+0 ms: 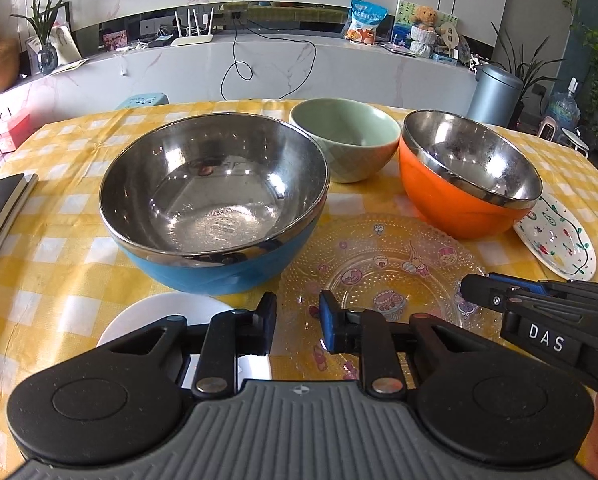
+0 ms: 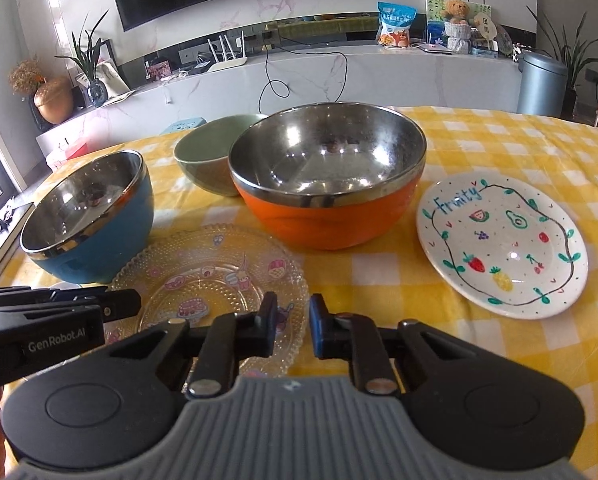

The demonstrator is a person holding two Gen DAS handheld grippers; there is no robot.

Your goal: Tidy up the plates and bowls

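A blue steel-lined bowl (image 1: 215,204) (image 2: 89,224), a green ceramic bowl (image 1: 345,138) (image 2: 209,156) and an orange steel-lined bowl (image 1: 465,176) (image 2: 327,184) stand on the yellow checked table. A clear glass plate (image 1: 383,276) (image 2: 215,284) lies in front of them. A white fruit-painted plate (image 2: 503,246) (image 1: 557,240) lies right of the orange bowl. A plain white plate (image 1: 159,316) lies by the blue bowl. My left gripper (image 1: 297,326) hovers open and empty over the glass plate's near-left edge. My right gripper (image 2: 293,326) hovers open and empty over its near-right edge.
A dark book (image 1: 1,208) lies at the table's left edge. Behind the table runs a marble counter (image 2: 339,68) with a router, plants and a snack bag. A grey bin (image 2: 541,82) stands at the right.
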